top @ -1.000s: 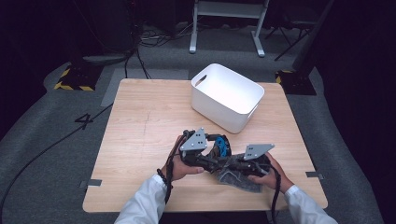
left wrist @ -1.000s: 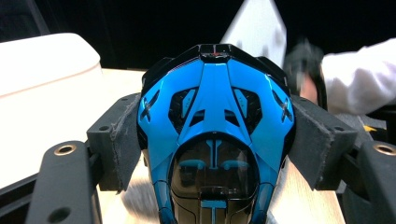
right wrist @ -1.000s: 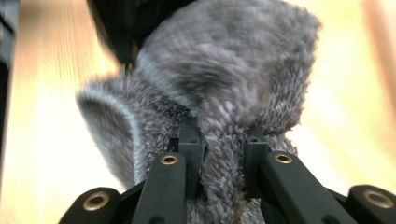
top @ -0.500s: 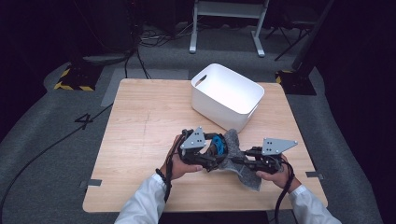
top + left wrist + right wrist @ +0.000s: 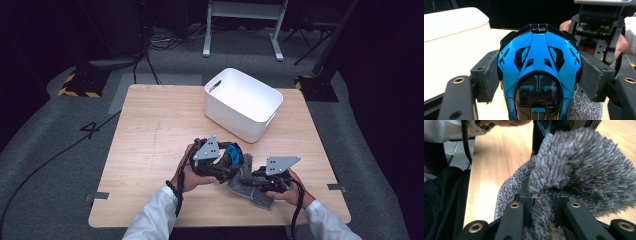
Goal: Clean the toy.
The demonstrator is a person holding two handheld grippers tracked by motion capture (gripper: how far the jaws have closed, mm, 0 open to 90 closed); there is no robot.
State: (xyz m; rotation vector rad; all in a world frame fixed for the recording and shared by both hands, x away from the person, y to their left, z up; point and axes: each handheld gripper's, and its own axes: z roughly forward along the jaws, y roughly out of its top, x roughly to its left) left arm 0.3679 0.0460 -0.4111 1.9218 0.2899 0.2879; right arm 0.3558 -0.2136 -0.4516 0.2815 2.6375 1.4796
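Wiping a blue toy car with a grey cloth above the near tabletop (image 5: pixel 150 125).
Left gripper (image 5: pixel 539 75) fingers clamp the blue toy car (image 5: pixel 539 67); right gripper (image 5: pixel 543 202) fingers pinch the grey microfibre cloth (image 5: pixel 584 175). Hard rubbing could twist the glossy car loose, or pull the cloth free.

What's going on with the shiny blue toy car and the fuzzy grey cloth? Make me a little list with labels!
scene: a person at a wooden table with a gripper in each hand
left gripper: shut on the blue toy car, its pads pressing both sides
right gripper: shut on a fold of the fuzzy grey cloth
cloth position: partly on the table, just beside the car, as the high view shows
white bin: stands behind the grippers, nothing visible inside
likely job: wiping the car with the cloth
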